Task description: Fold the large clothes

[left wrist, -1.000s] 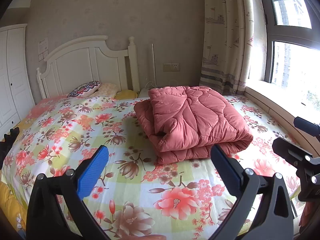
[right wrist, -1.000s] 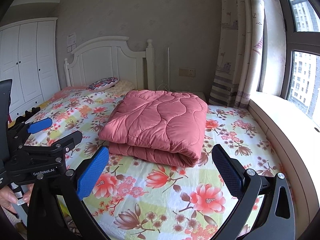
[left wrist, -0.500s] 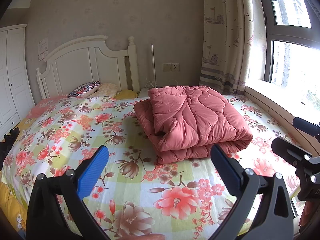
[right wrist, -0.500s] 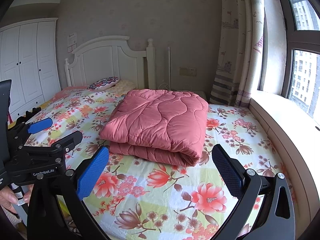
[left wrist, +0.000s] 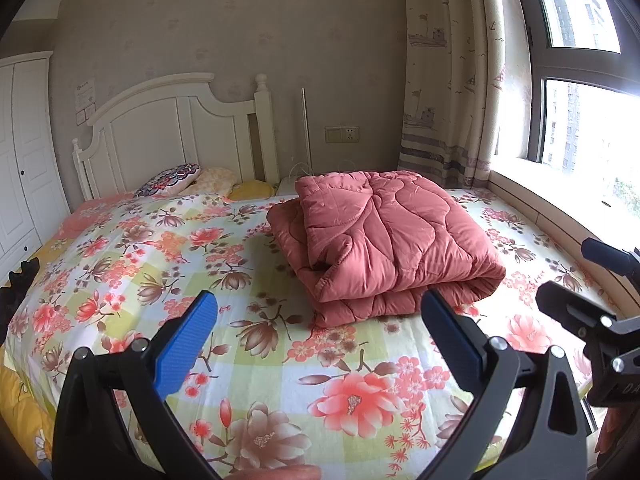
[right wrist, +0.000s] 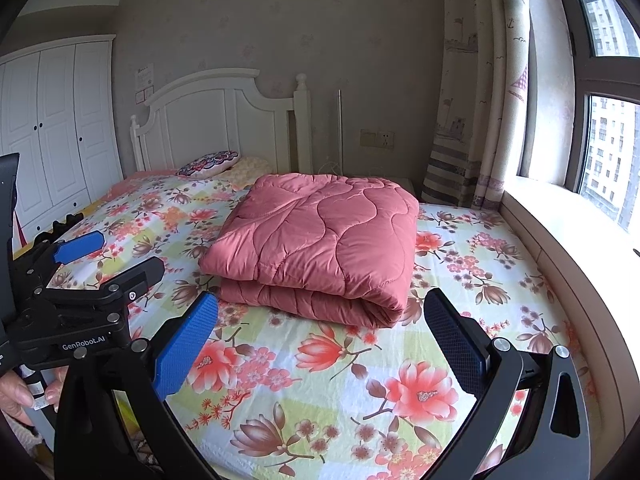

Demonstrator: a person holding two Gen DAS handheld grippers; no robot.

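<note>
1. Quilt [left wrist: 384, 240] — salmon-pink, quilted, lying folded into a thick stack of several layers on the floral bedsheet [left wrist: 328, 380]. It sits at centre frame in both wrist views, toward the window side of the bed. By the look of it, the fold is at or near completion.

2. Risk, layers: the upper layers sit slightly askew over the lower ones, with a loose corner on the stack's left face in the left wrist view. A pinch that catches only the top layer would likely peel the stack open.

3. Risk, bulk: the padding looks springy; judged likely to bulge or unroll if nudged from the rounded fold edge at lower right of the stack.

4. Left gripper [left wrist: 320, 348] — jaws spread wide, nothing between them. It hovers over bare sheet in the lower frame; the quilt lies beyond the fingertips, apart from both.

5. Right gripper [right wrist: 322, 348] — likewise wide apart and empty, near the quilt's front edge but not touching.

6. Surroundings: white headboard [left wrist: 168, 136] at upper left, curtain [left wrist: 452, 80] and window [left wrist: 588, 80] at upper right.
</note>
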